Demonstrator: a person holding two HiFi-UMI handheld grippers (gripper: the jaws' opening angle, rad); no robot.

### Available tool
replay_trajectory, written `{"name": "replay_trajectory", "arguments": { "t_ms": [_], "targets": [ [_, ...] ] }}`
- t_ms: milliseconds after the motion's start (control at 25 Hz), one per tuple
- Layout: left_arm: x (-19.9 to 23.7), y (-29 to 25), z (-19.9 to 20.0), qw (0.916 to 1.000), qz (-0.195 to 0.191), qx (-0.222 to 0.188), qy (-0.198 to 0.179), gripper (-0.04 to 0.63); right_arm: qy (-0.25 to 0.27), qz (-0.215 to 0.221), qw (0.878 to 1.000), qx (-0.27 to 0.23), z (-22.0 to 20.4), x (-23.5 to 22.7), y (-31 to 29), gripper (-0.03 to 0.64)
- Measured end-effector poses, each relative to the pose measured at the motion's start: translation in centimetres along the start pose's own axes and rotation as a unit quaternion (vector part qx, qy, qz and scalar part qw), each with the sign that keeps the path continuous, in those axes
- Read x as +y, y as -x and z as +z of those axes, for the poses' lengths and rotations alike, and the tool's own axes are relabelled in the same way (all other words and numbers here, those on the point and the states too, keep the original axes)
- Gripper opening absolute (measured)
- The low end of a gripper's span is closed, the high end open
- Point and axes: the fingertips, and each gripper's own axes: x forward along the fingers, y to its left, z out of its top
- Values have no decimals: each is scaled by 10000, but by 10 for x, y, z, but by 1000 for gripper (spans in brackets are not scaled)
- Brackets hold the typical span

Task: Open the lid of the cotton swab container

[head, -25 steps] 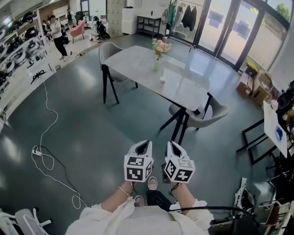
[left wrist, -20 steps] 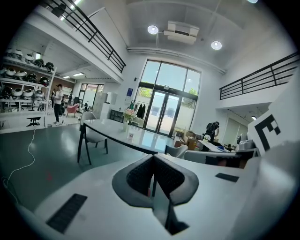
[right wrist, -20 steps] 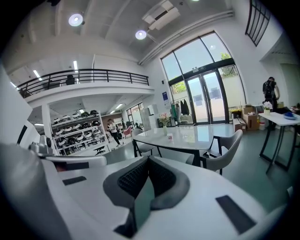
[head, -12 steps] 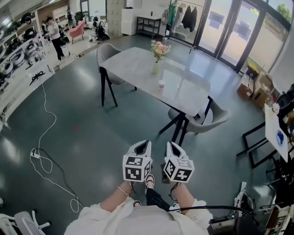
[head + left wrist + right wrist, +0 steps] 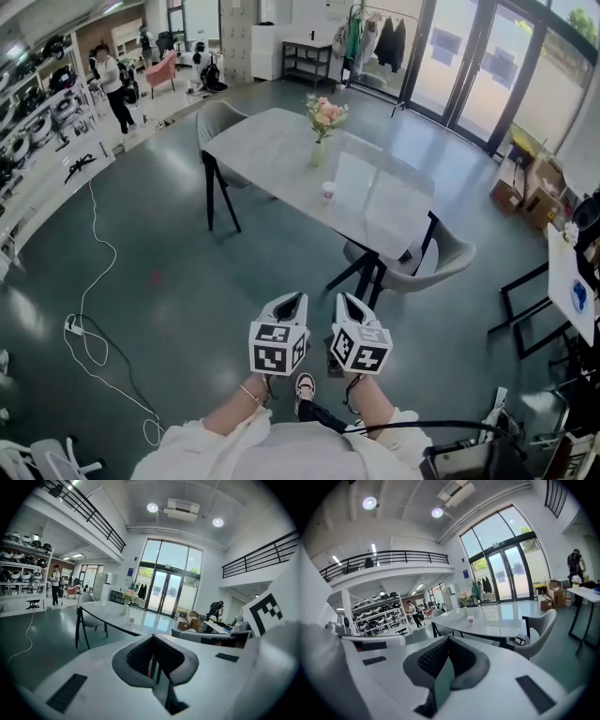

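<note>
Cotton swab container (image 5: pixel 327 192) stands on the table (image 5: pixel 272 141), toward the middle of the top and just on your side of the vase of flowers (image 5: pixel 322 122). It is well apart from both your grippers. Over the last second the table has slid lower and grown a little in the head view, and your shoe (image 5: pixel 304 384) has shifted under you. I take that as you walking toward it, with floor still to cover.

At the far left, a white cable (image 5: pixel 94 309) trails across the floor, off to the side of your line to the table.

Your left gripper (image 5: pixel 294 302) is held out in front of your waist, jaws pressed together with nothing between them. Its own view looks over the closed pads at the far-off container (image 5: pixel 131 619).

Your right gripper (image 5: pixel 347 302) rides just beside it, likewise closed and empty, and neither has changed its closure in that second.

A grey chair (image 5: pixel 422 258) sits at the table's near right corner.

So the lid work has not begun, and the container is too small here to tell how its lid sits. You will likely need to part at least one pair of jaws before you reach it.
</note>
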Motion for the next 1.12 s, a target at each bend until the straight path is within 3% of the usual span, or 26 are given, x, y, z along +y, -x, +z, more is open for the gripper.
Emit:
{"name": "replay_trajectory", "arguments": {
  "t_ms": [560, 1120],
  "targets": [
    [11, -74, 53, 9996, 244, -147, -33, 8, 3, 308, 9995, -18, 50, -37, -67, 60],
    [35, -153, 63, 9992, 393, 12, 57, 8, -75, 360, 9991, 188, 67, -82, -139, 60]
  ]
}}
